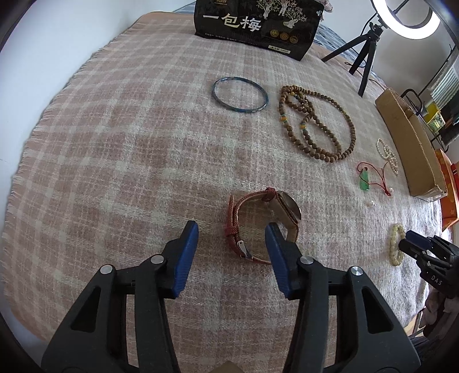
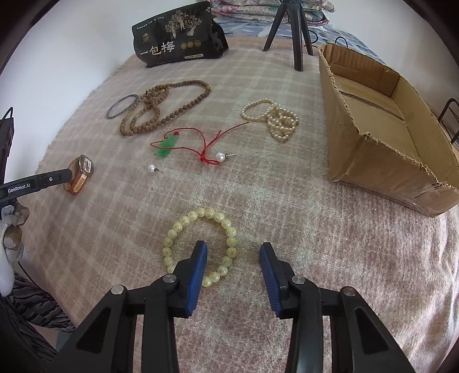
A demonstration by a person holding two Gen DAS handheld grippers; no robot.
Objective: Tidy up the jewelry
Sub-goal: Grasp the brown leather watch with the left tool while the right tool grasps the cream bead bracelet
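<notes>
My left gripper (image 1: 231,238) is open, its jaws around the strap side of a red-strapped watch (image 1: 262,221) lying on the plaid blanket. My right gripper (image 2: 233,255) is open; its left finger sits inside a pale yellow bead bracelet (image 2: 200,245) so the jaws straddle the bracelet's right side. The watch also shows in the right wrist view (image 2: 79,175), next to the left gripper's finger. Farther out lie a blue bangle (image 1: 240,94), a brown bead necklace (image 1: 317,123), a green pendant on red cord (image 2: 169,145), a pearl strand (image 2: 272,117) and two pearl earrings (image 2: 221,156).
An open cardboard box (image 2: 381,160) stands at the right on the blanket. A black snack bag (image 2: 175,37) and a tripod (image 2: 295,28) with a ring light (image 1: 413,17) stand at the far edge. The blanket's fringe marks the left edge.
</notes>
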